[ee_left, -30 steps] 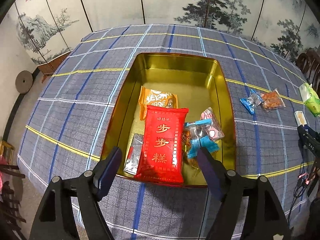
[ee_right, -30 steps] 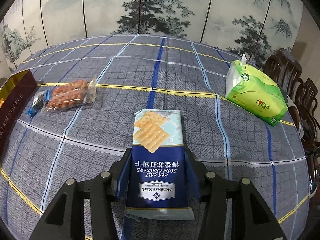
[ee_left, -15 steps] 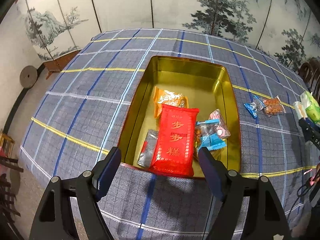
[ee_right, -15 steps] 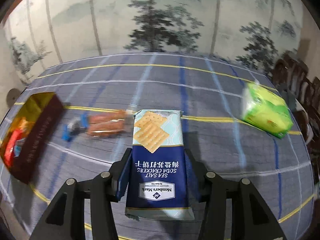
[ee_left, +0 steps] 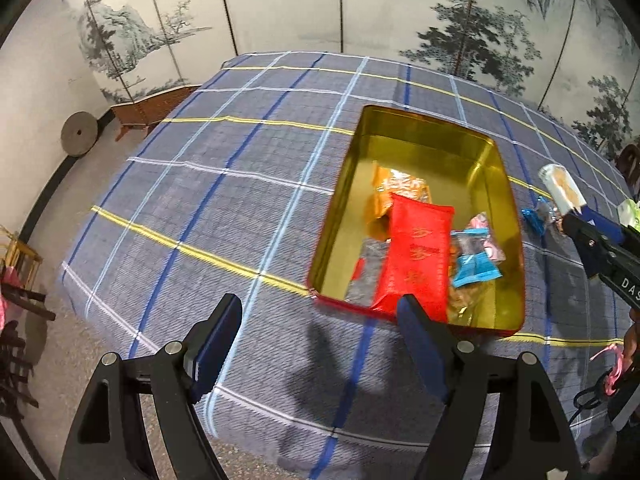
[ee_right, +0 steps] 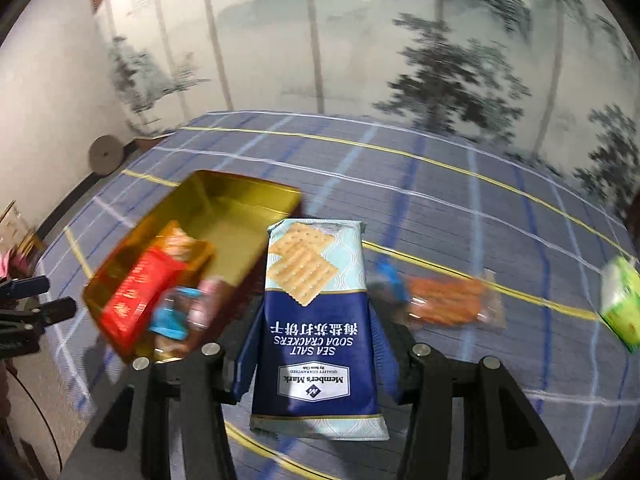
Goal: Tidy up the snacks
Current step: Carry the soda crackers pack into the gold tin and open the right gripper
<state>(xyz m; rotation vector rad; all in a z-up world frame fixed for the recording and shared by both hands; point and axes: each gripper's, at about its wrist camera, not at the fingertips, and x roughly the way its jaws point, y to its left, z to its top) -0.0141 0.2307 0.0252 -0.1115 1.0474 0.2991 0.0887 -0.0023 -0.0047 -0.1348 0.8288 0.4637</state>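
right gripper: my right gripper is clamped on the cracker pack; both blue pads press its long sides, and the pack points forward with the printed crackers at the far end.
cracker pack place: i see it held above the tablecloth, just beside the right wall of the tin, not inside it. the right wrist view is blurred, so i cannot tell how high it is.
left gripper: my left gripper has its jaws spread wide with nothing between them. it hangs over the cloth in front of the near wall of the tin, a little to its left side.
tin content: the red packet lies along the middle of the tin, an orange packet is behind it, a silver packet is at its left, and small blue and pink sweets are at its right.
outside the tin: to the right of the tin i see an orange snack bag and a small blue wrapper flat on the cloth; further right there is a green pack.
behind the tin: a painted folding screen stands past the far edge of the table.
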